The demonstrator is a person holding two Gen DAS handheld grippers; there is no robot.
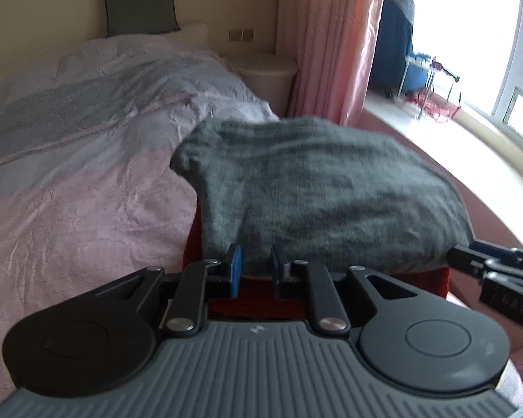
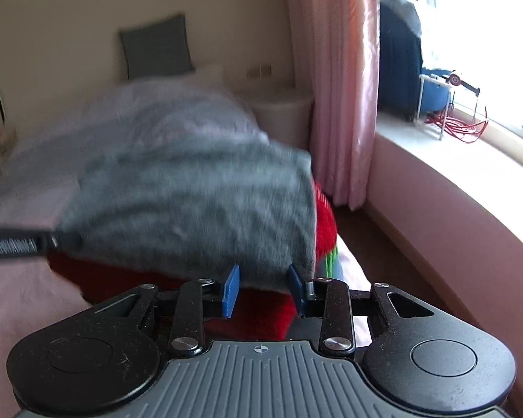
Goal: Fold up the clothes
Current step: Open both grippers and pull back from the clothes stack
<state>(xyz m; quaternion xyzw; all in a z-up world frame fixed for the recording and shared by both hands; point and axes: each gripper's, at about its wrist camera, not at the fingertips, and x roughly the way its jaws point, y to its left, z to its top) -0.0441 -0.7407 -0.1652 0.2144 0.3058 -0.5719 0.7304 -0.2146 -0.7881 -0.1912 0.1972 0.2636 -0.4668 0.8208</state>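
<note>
Left gripper [image 1: 255, 266] and right gripper [image 2: 263, 291], jaws parted and empty, sit at a folded grey sweater [image 1: 317, 188] stacked on red clothing [image 2: 261, 317] on the bed [image 1: 69, 188]; folding looks nearly finished.

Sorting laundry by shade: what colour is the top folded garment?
Heathered grey garment, clearest in the left wrist view.

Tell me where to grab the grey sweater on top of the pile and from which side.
Take the grey sweater by its near edge, coming in level from the front. That edge overhangs the red garment beneath, so fingers can slip above and below it. The left gripper and right gripper already sit open there, apparently one toward each end.
</note>
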